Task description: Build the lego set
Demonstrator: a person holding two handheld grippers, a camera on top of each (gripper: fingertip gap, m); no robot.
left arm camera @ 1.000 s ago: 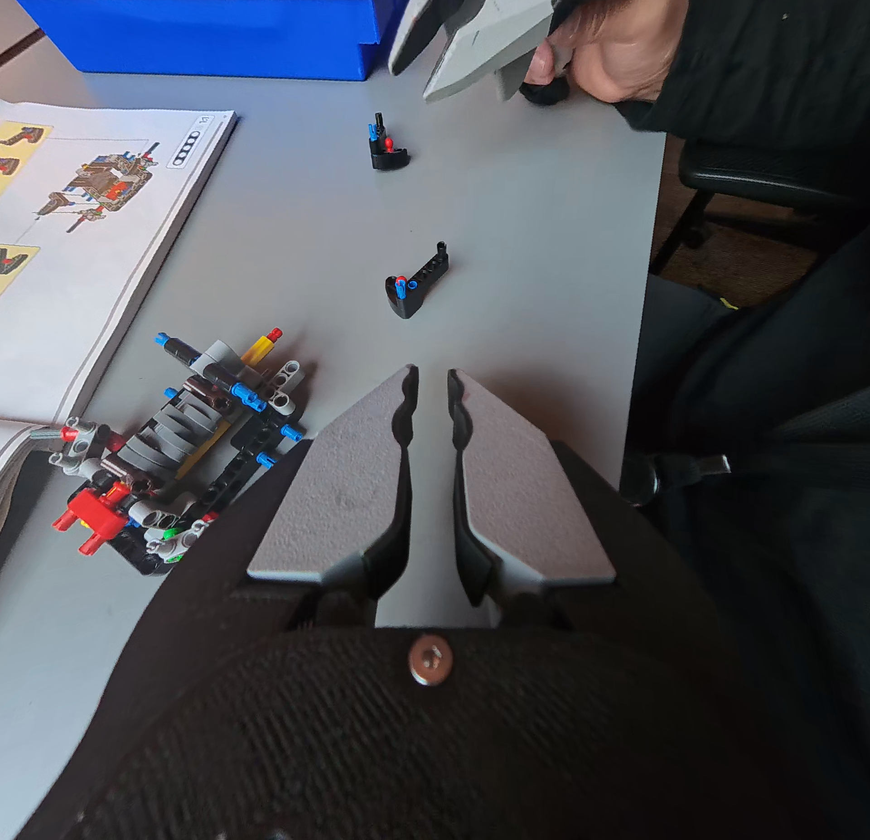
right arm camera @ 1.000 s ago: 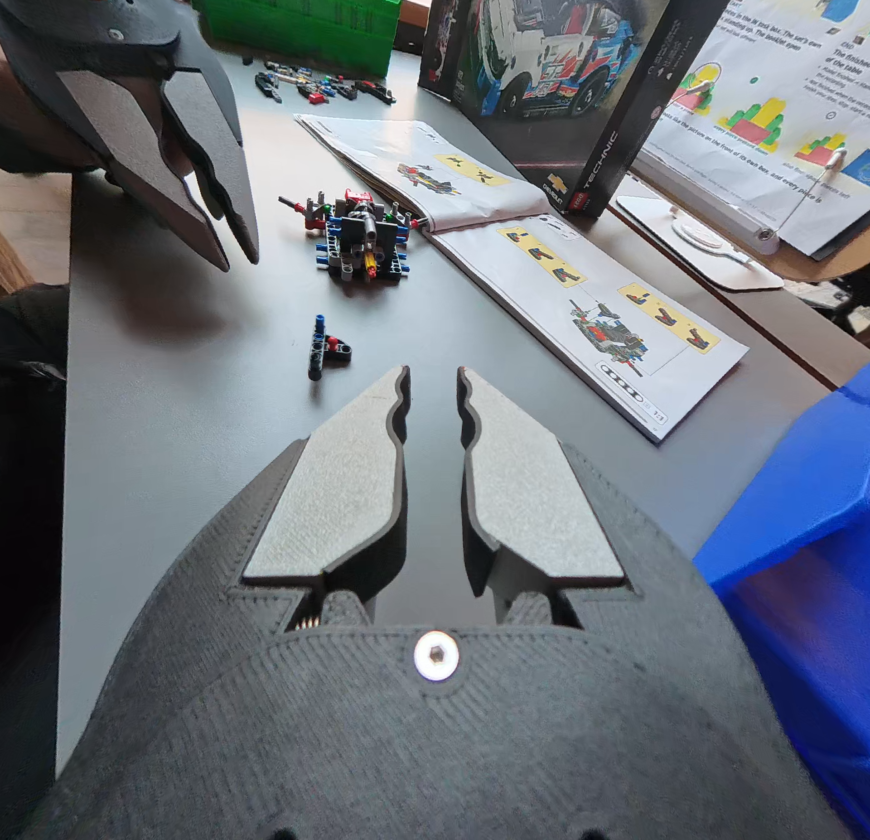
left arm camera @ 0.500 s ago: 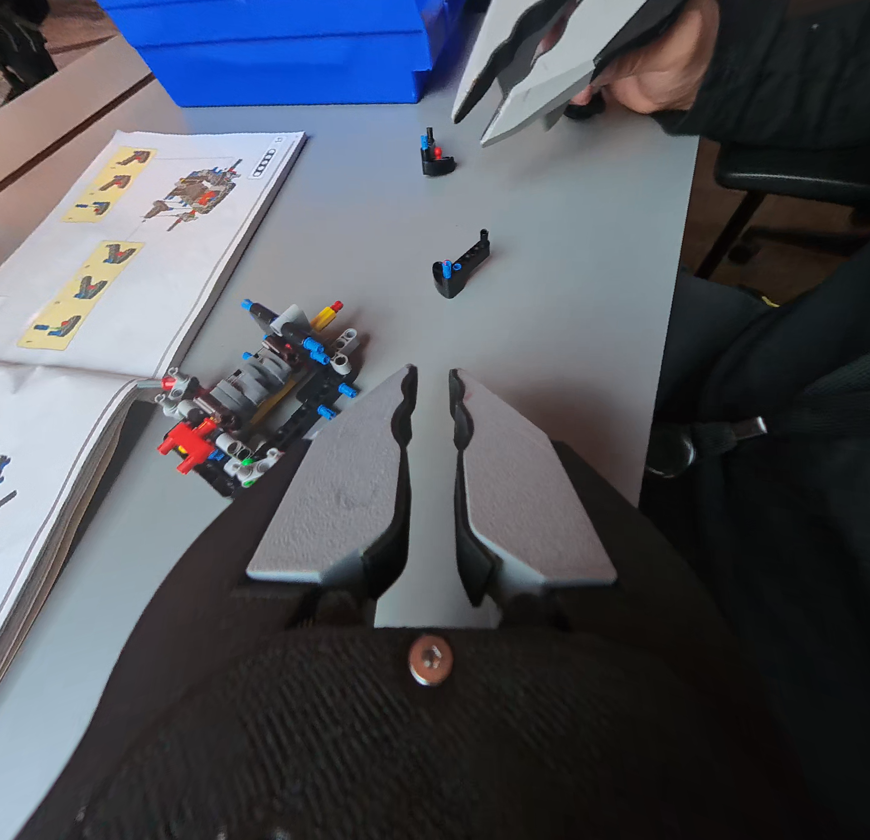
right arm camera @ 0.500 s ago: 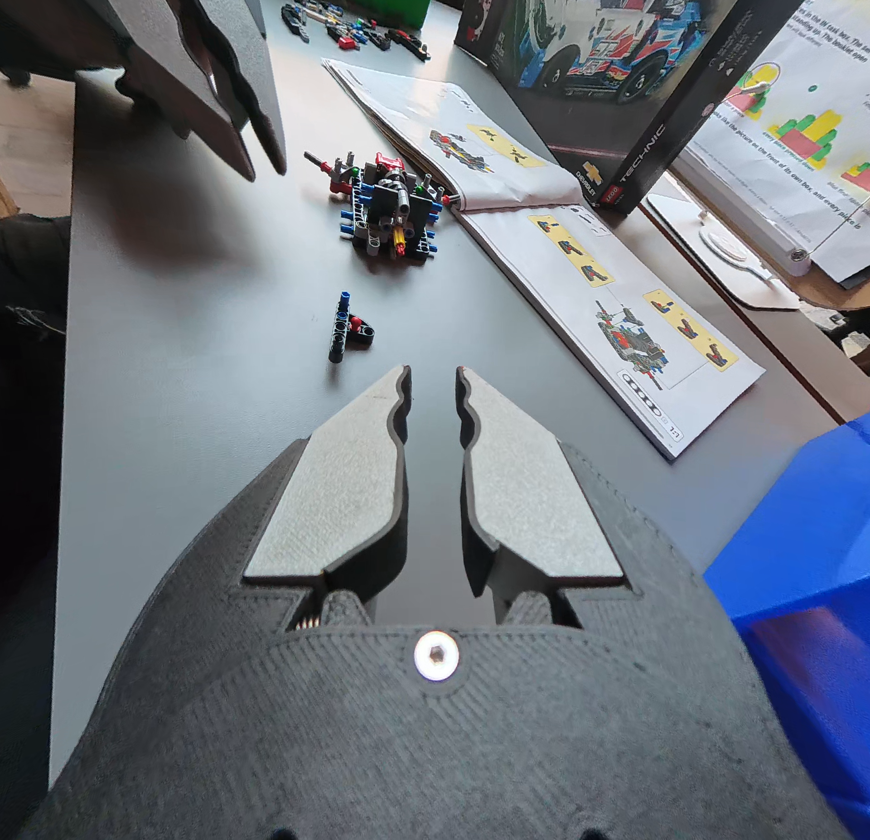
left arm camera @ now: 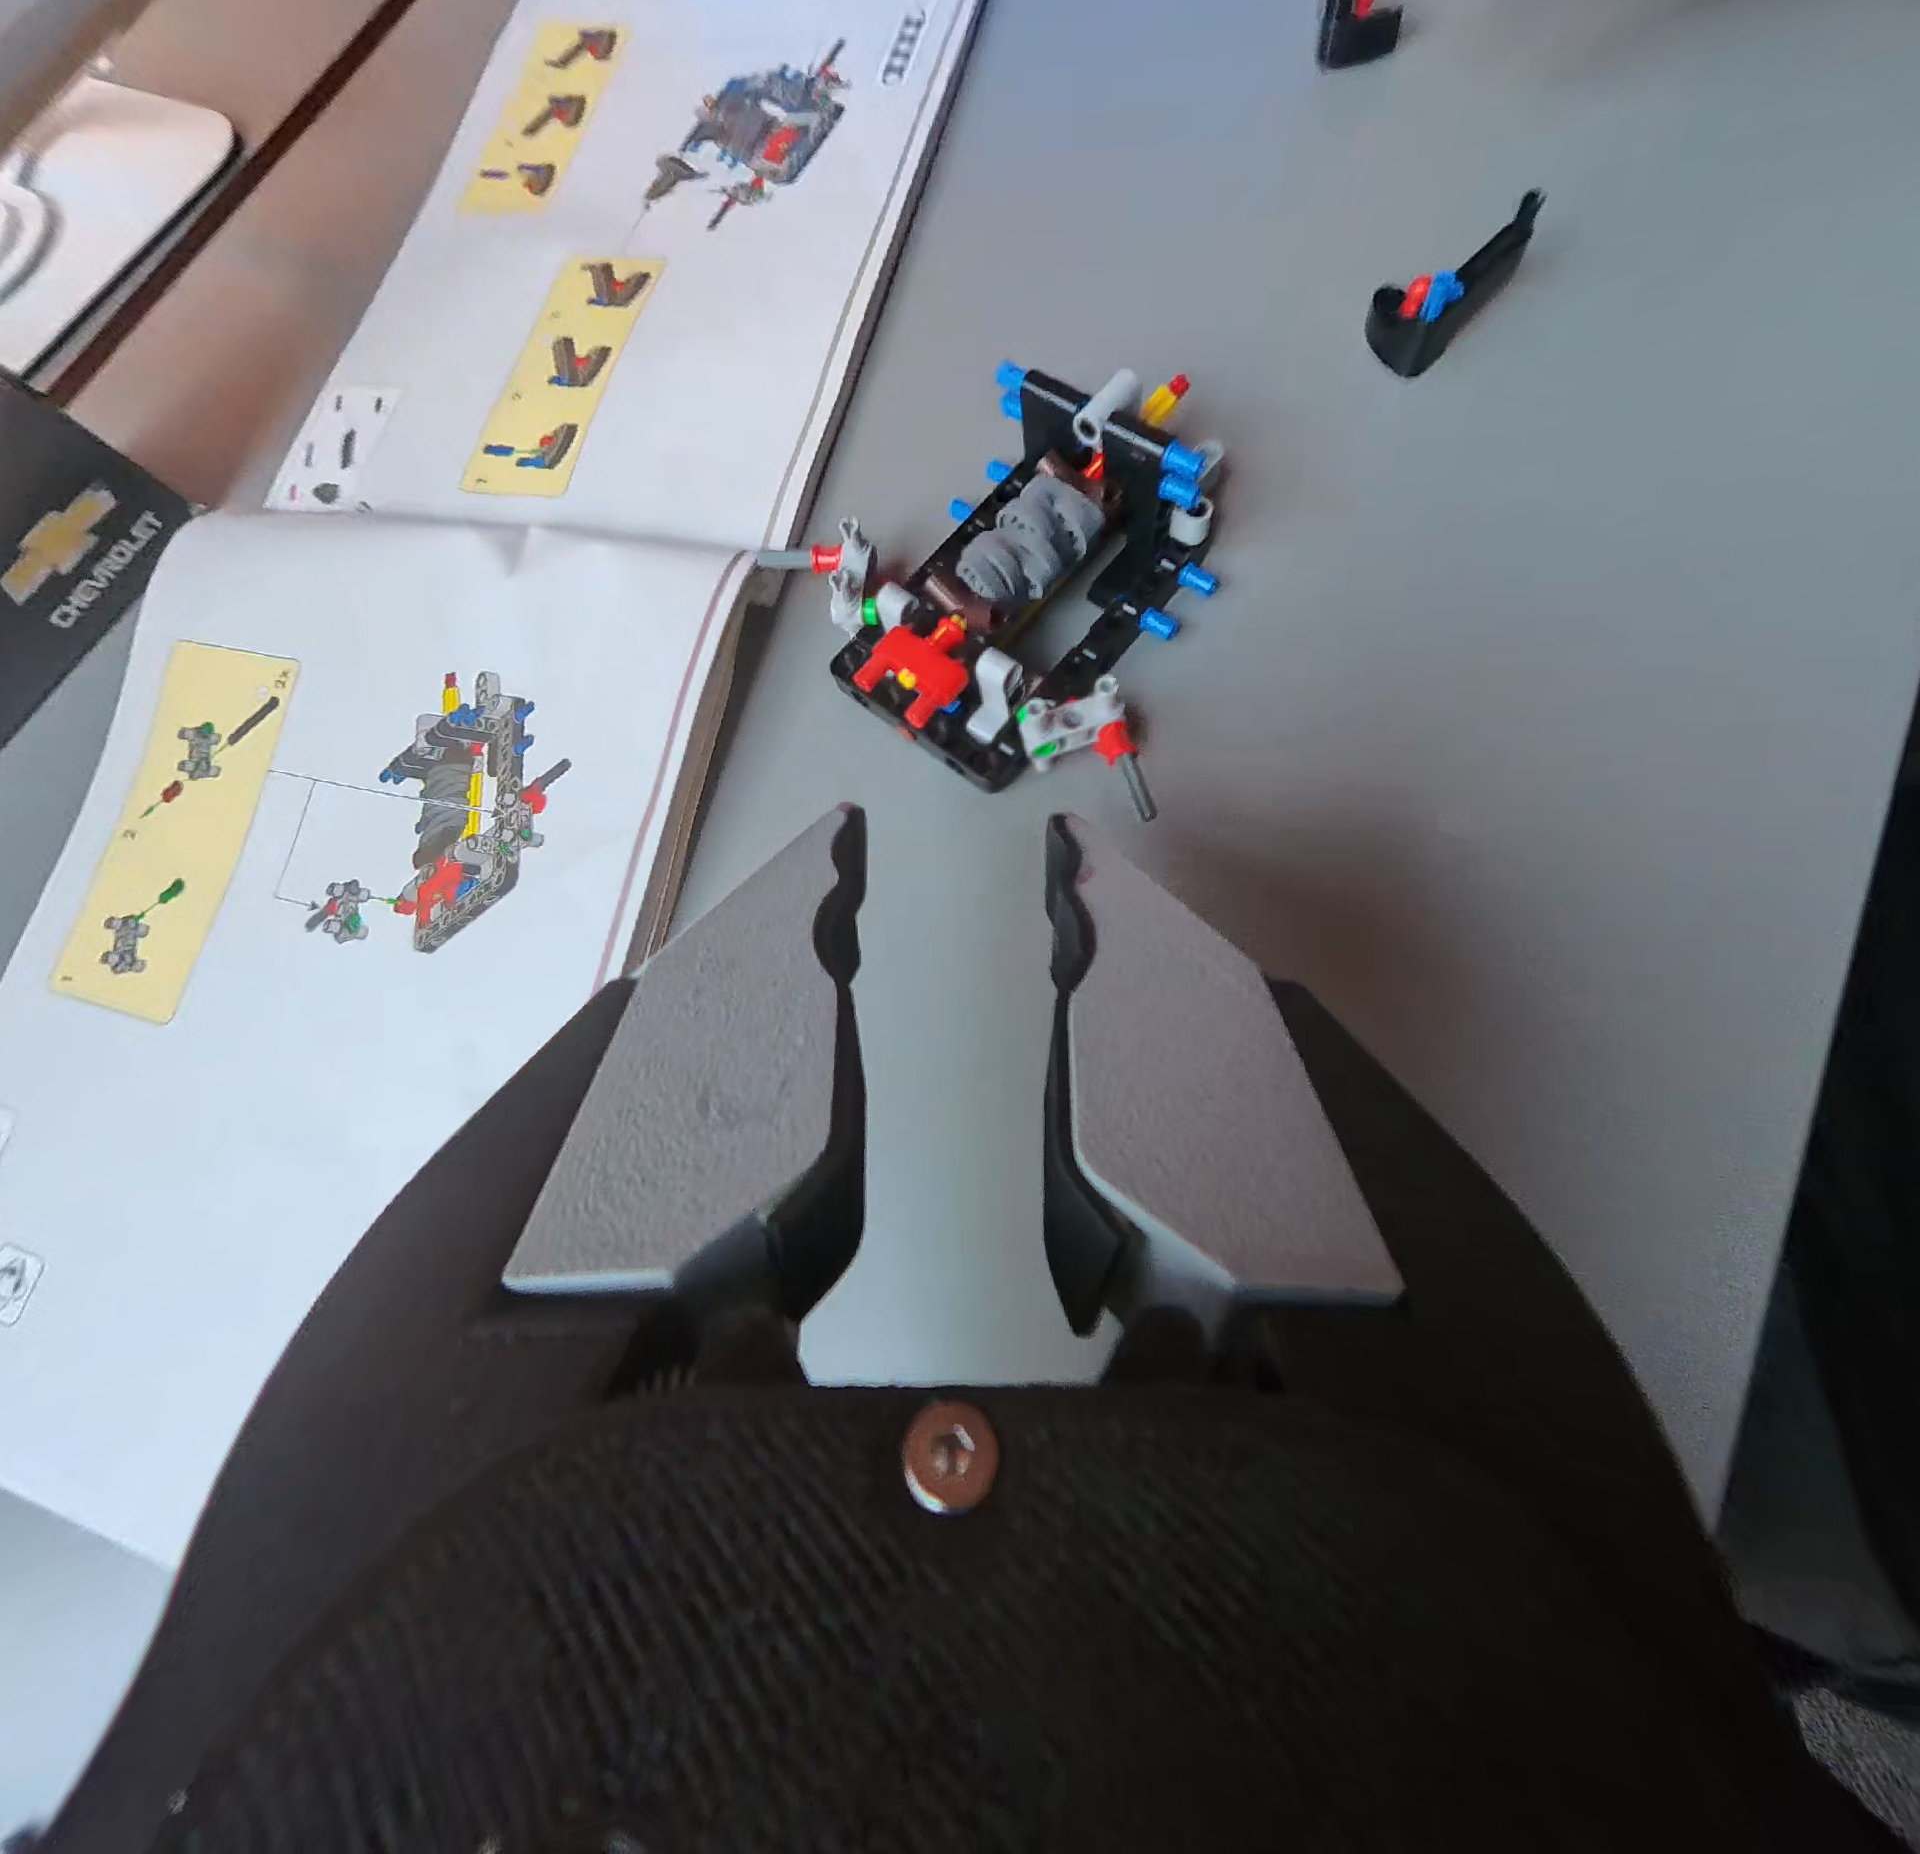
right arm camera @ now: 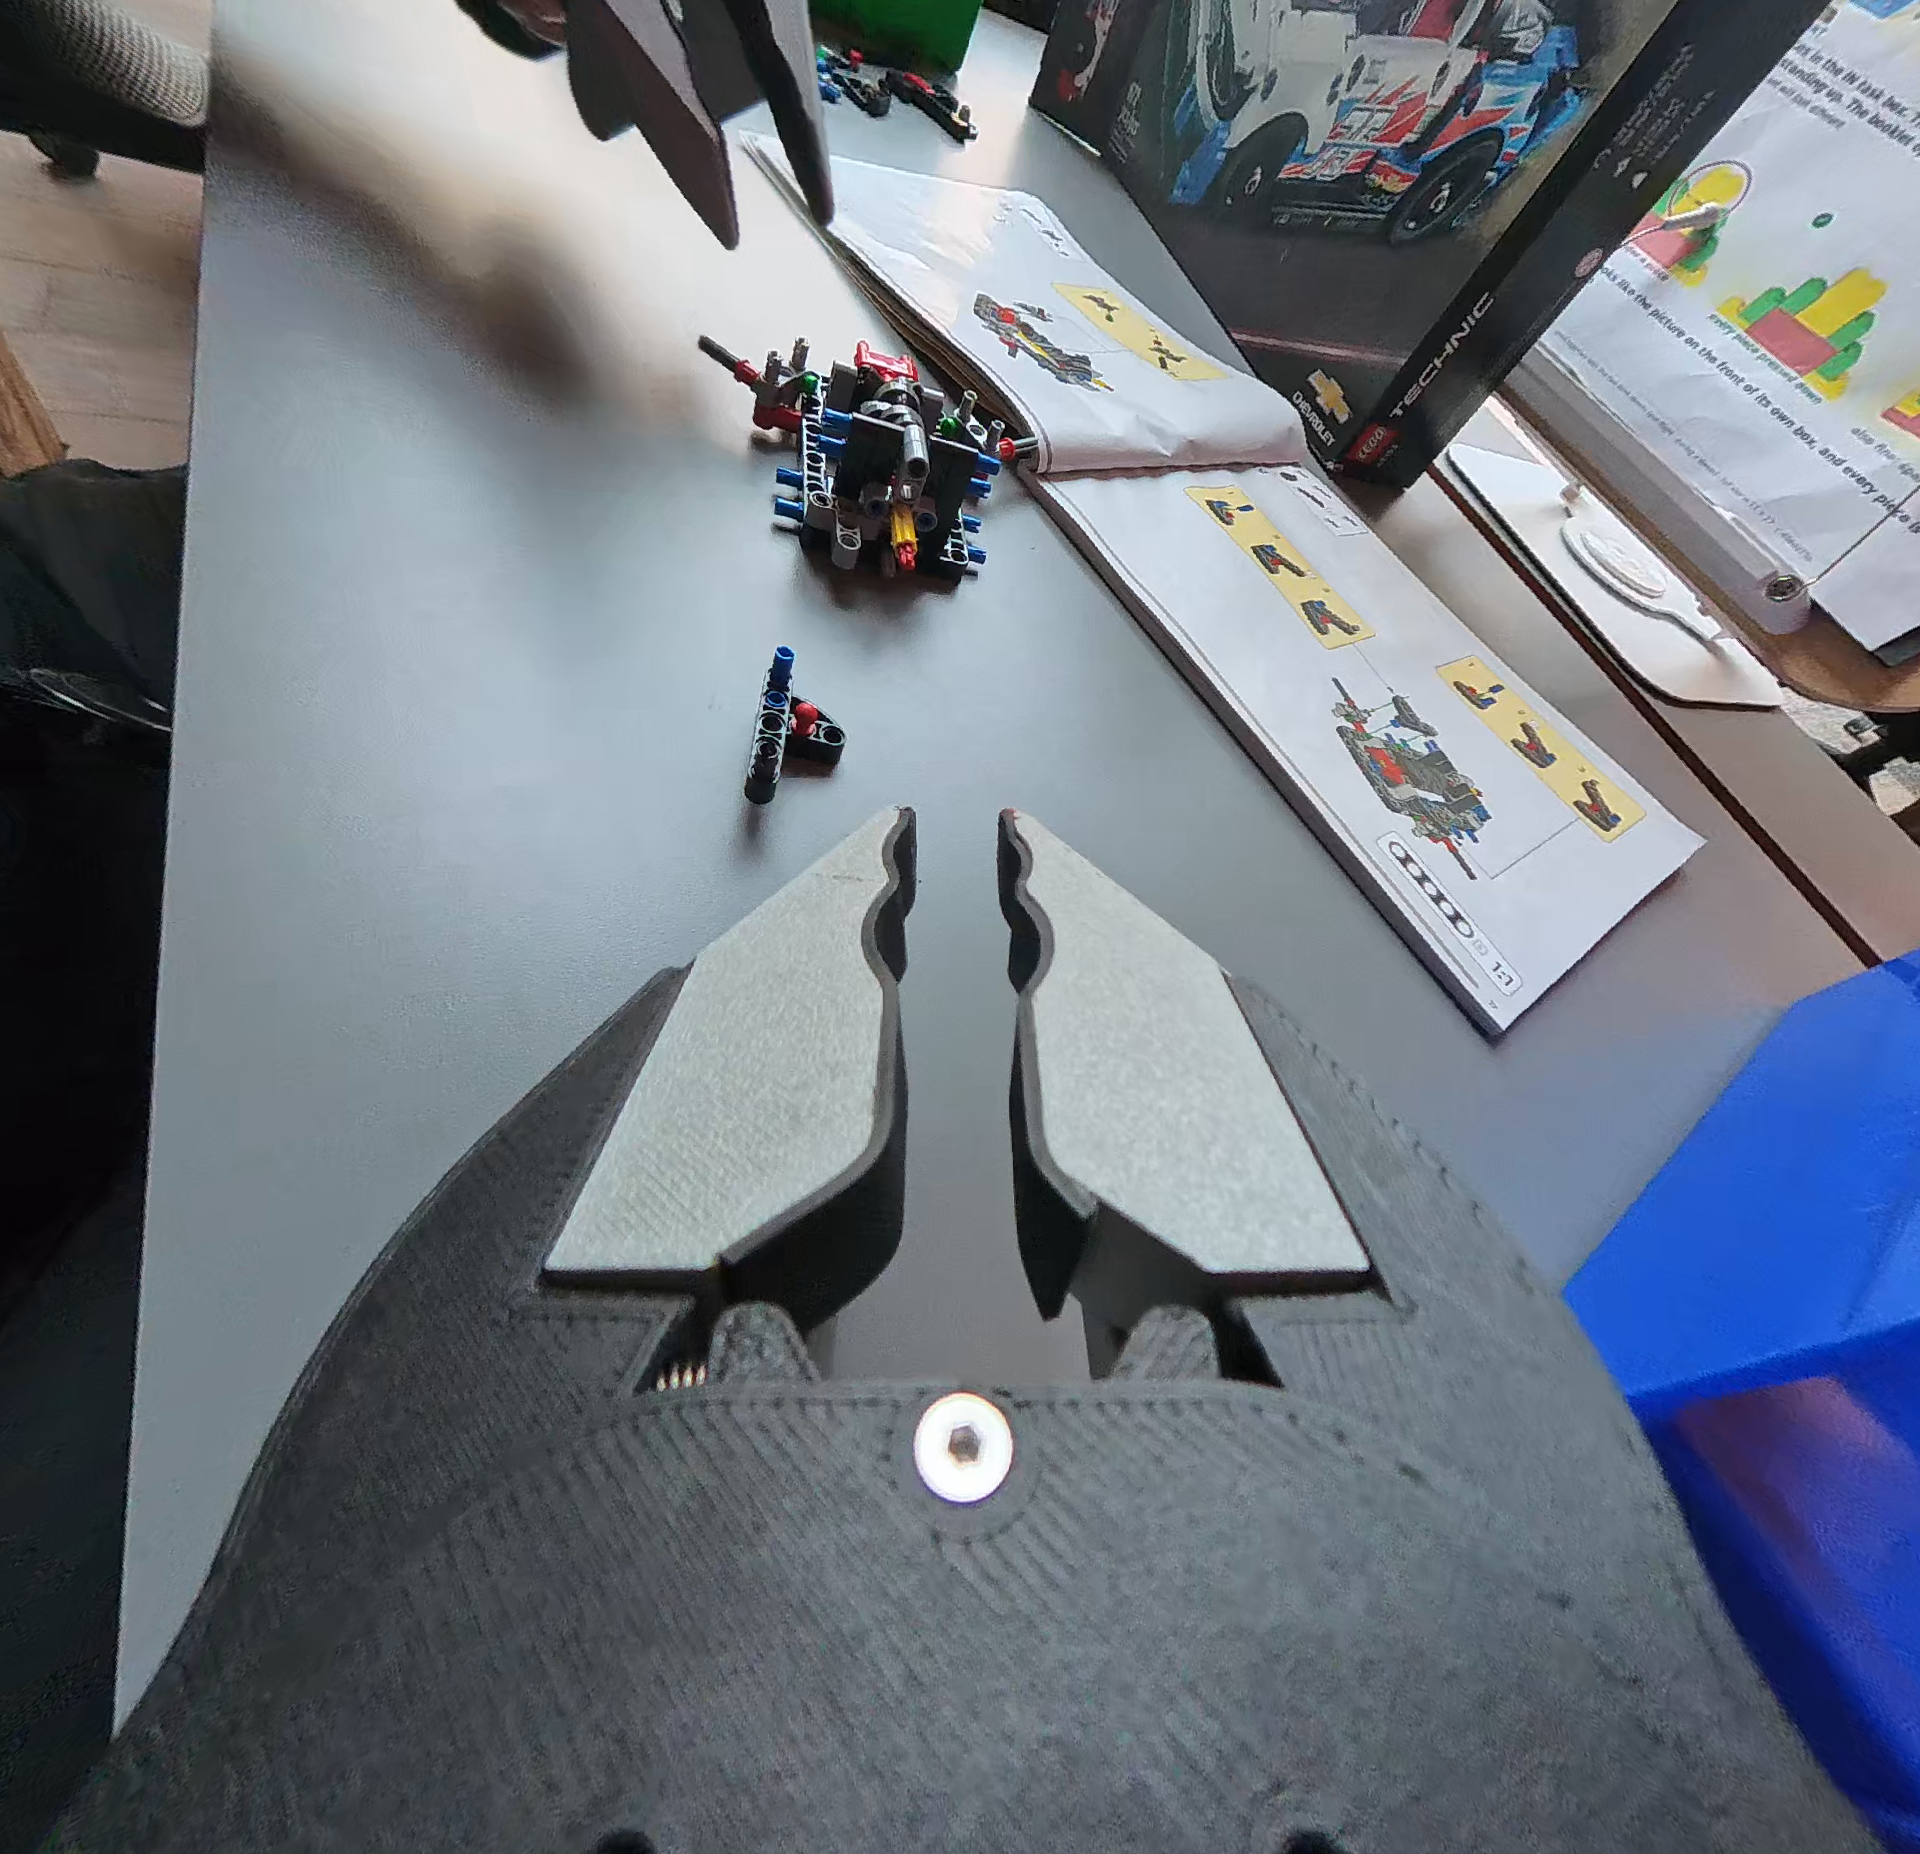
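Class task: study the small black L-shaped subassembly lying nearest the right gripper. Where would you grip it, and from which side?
Grip the small L-shaped subassembly across the middle of its long black beam, coming from above with the right gripper. The beam lies flat on the table, so its narrow sides are free. The blue pin tops one end and the red pin and short arm jut right, so probably avoid those.

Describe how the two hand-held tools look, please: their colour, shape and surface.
Both tools look alike. The left tool and the right tool each have two flat grey pointed fingers with wavy black inner edges, on a rounded black ribbed body with one silver screw. No cables or markings show.
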